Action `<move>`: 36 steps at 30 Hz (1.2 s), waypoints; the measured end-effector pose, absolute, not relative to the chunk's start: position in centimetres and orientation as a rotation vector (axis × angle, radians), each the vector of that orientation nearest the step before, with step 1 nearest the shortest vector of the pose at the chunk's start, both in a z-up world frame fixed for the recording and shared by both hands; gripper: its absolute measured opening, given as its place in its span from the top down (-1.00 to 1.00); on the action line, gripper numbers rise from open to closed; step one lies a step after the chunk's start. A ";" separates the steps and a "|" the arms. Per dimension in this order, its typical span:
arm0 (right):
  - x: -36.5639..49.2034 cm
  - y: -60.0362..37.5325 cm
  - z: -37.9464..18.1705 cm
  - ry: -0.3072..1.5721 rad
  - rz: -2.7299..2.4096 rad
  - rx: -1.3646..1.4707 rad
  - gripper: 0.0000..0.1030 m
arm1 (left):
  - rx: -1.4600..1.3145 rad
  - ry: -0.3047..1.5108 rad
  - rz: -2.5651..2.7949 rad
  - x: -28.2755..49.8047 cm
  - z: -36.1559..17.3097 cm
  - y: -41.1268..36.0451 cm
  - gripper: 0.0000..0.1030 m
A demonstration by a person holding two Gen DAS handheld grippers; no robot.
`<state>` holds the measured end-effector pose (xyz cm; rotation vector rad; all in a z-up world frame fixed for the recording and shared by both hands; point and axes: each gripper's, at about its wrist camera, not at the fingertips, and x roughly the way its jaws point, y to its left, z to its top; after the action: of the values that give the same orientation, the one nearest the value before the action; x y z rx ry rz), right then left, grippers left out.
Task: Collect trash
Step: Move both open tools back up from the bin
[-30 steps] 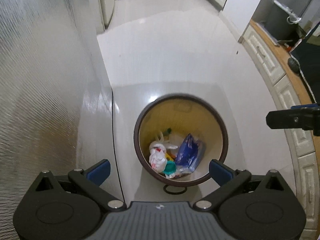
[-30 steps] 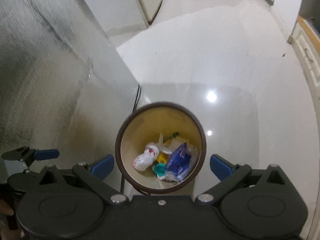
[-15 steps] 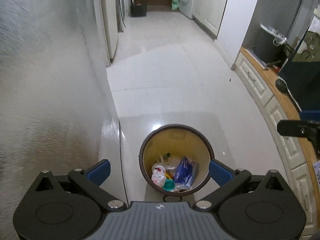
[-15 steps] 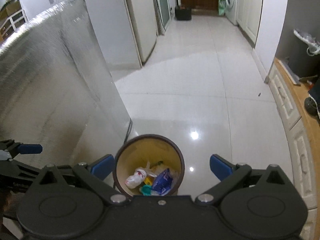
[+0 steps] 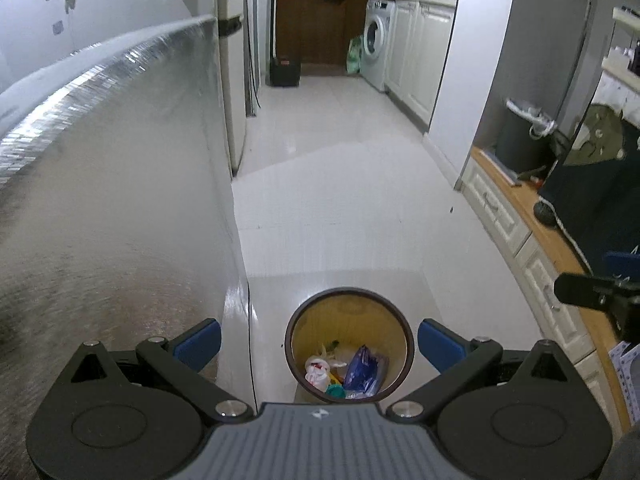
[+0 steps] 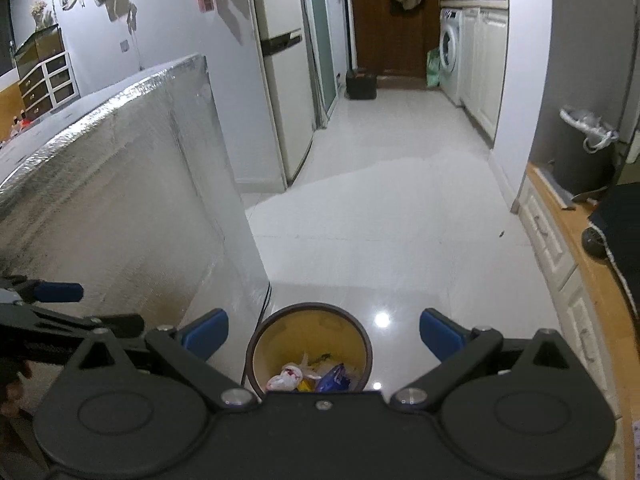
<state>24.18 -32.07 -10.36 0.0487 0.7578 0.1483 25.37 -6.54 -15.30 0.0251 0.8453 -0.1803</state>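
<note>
Nearest: left gripper [image 5: 319, 344] held spread wide, blue pads far apart, nothing between them. Right gripper [image 6: 323, 335] likewise spread and empty, just to the right of the left one and at about the same height. Both held well above the bin [image 5: 348, 294], looking down into it.

Bin stood on the floor close against the foil panel [image 5: 120, 200]: round, dark brown rim, smooth yellow inner wall. Inside, at the bottom: a crumpled white bag [image 5: 317, 372] with red marks, a glossy blue packet [image 5: 364, 368], a teal cap [image 5: 335, 391], plus a few scraps too small to name. So the collected trash lay in the bin, none in either gripper.

Judged as the gap between 2 pickups, or the end of the job: load dropped, tongs free. Next move called for scanning the room for more litter, then lowering 1 open gripper over it and closing on a soft, crushable piece. Only 1 candidate seen: a tiny dark speck [image 5: 451, 210] on the floor near the drawers [image 5: 500, 216], too small to identify.

Further out: glossy white tiled floor [image 5: 340, 200] with lamp glare, otherwise bare. Left, the tall panel wrapped in dimpled silver foil, then a pale fridge [image 6: 280, 100]. Right, white drawers under a wooden counter [image 5: 560, 248]. Far end: a black box [image 5: 285, 73], a white washer [image 5: 376, 52], a brown door [image 5: 308, 12].
</note>
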 end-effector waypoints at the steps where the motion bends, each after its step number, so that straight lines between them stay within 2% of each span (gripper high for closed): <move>1: 23.6 -31.9 -10.2 0.747 0.147 0.047 -1.00 | 0.022 0.835 -0.179 24.9 -15.0 -6.4 -1.00; 12: 18.8 -32.3 -10.2 0.701 0.094 0.050 -1.00 | 0.027 0.763 -0.158 20.5 -13.5 -5.9 -1.00; 36: 13.6 -30.9 -11.7 0.607 0.021 -0.013 -0.99 | 0.067 0.687 -0.101 16.1 -15.5 -5.0 -1.00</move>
<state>13.62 -30.94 -11.72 -0.0127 0.6072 0.0210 16.13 -4.97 -15.51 0.0669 0.6867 -0.1006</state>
